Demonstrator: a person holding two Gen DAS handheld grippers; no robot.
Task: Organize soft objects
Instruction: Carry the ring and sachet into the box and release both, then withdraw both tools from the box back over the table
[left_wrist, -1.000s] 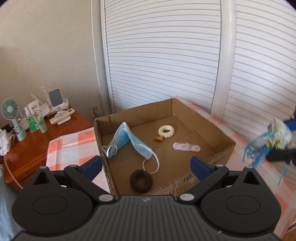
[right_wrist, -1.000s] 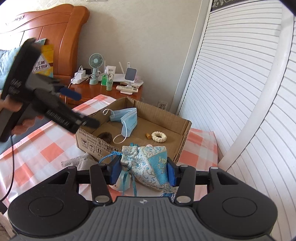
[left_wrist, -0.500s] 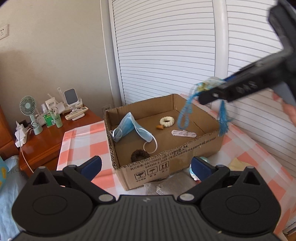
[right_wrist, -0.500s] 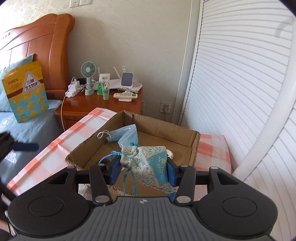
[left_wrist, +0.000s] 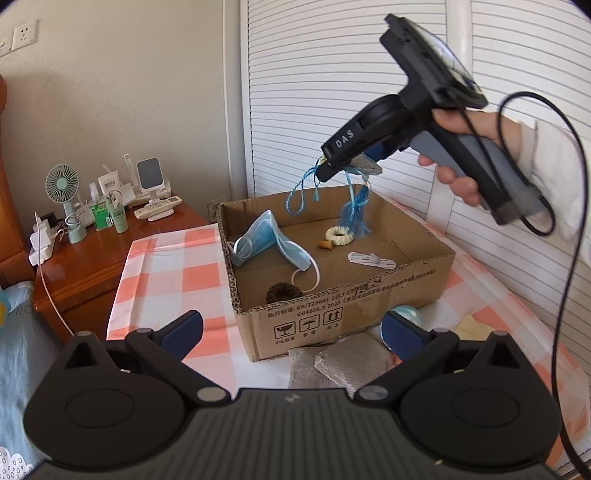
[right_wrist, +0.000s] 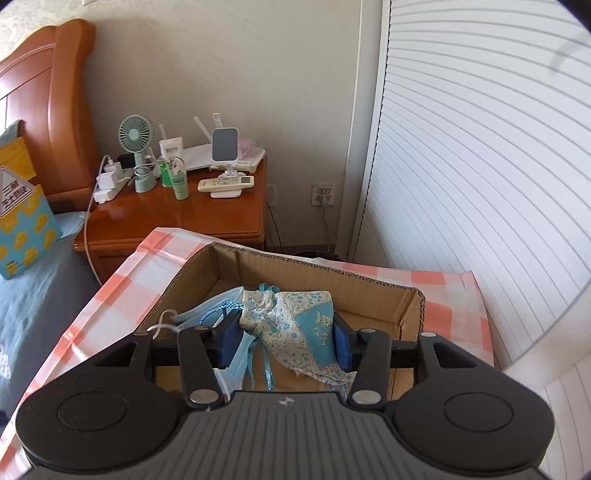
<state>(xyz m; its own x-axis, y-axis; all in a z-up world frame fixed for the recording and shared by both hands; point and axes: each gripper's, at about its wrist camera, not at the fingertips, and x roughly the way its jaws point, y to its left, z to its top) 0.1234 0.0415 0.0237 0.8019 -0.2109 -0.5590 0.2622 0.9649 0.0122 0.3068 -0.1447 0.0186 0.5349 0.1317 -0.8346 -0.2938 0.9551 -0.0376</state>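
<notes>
My right gripper (right_wrist: 283, 341) is shut on a blue brocade drawstring pouch (right_wrist: 295, 325) and holds it above the open cardboard box (right_wrist: 406, 295). In the left wrist view the right gripper (left_wrist: 332, 166) hovers over the box (left_wrist: 369, 295), the pouch's blue cords (left_wrist: 354, 210) dangling. In the box lie a blue face mask (left_wrist: 266, 240), a dark scrunchie (left_wrist: 282, 291), a white scrunchie (left_wrist: 338, 234), a small tan piece (left_wrist: 325, 244) and a white strip (left_wrist: 371, 260). My left gripper (left_wrist: 291, 328) is open and empty, in front of the box.
Grey cloths (left_wrist: 332, 365), a pale blue item (left_wrist: 408, 314) and a yellow cloth (left_wrist: 471, 326) lie on the checked tablecloth (left_wrist: 166, 266) before the box. A wooden nightstand (left_wrist: 92, 258) with a fan and bottles stands left. White louvred doors (left_wrist: 332, 74) stand behind.
My right gripper has carried the pouch from the box's right side to above its middle. My left gripper has drawn back from the box, still open.
</notes>
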